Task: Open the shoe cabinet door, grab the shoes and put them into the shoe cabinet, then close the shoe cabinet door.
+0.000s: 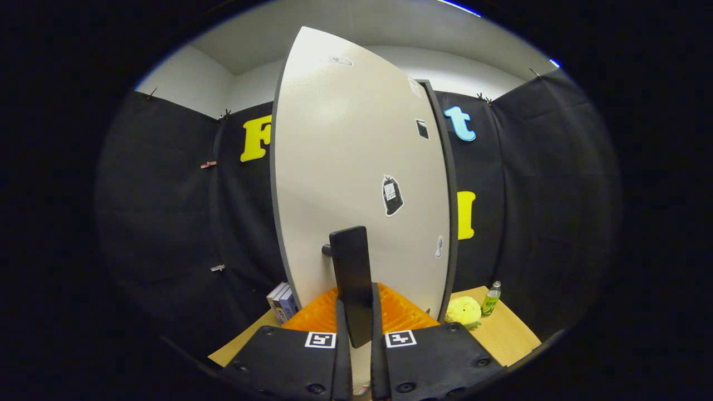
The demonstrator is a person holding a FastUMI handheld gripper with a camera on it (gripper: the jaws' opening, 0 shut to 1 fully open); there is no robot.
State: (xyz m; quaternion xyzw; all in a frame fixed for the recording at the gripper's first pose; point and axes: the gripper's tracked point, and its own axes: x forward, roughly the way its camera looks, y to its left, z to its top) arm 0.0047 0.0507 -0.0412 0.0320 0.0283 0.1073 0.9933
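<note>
The tool point(357, 326) has its two fingers point(341, 328) brought close together around the dark handle point(352, 278) of the shoe cabinet door point(345, 167). The handle is a flat, upright bar, and its lower end sits in the narrow gap between the fingers. Both fingers seem to press on its sides, so the tool is clamped on the handle. A short peg joins the handle to the door on the left side of the bar.

The door is directly ahead of the fingers and very near to them. It is a tall, pale panel with a dark edge, and it rises high above the tool. Several small stickers point(392, 195) are on its surface, above and to the right of the handle. If the door is fully closed or a little open, I cannot tell from this view.

Beyond the fingers, at the foot of the door, lies something orange point(401, 312) with a ribbed surface; I cannot say what it is. All of this rests on a light wooden desk point(501, 334). To the left of the tool, beside the door, stand small boxes point(282, 302) on the desk. To the right of the tool, just beside the door's edge, lies a yellow soft toy point(463, 311), and a small bottle point(491, 299) with a green label stands next to it.
</note>
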